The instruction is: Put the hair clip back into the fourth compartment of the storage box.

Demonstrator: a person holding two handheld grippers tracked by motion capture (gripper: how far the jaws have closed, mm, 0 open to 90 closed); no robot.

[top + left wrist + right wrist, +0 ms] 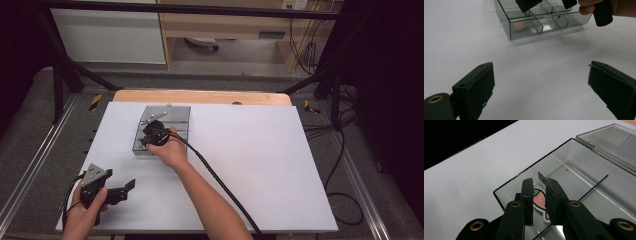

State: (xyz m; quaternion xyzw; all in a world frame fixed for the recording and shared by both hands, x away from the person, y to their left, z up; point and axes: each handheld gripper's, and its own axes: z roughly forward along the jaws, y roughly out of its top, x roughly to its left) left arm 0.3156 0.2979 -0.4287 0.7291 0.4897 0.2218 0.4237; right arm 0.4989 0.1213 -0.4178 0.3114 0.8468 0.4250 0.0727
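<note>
A clear plastic compartment box [184, 113] lies on the white table top, its lid [609, 137] folded open behind it. My right gripper [150, 134] hangs over the box's near end, pointing down into a compartment. Its jaws [539, 182] stand a narrow gap apart, and a thin dark tab [542, 178] leans on the inner edge of one pad. Below the gap, a pink and green sticker [539, 199] lies on the compartment floor. My left gripper [120, 180] rests near the table's front left corner, wide open [541, 82] and empty, facing the box [524, 31].
The white sheet [260, 165] covers most of the table, with a wooden strip [200, 96] along its far edge. A black cable [220, 182] trails from the right gripper along the forearm. Black frame bars [65, 75] stand at the back corners.
</note>
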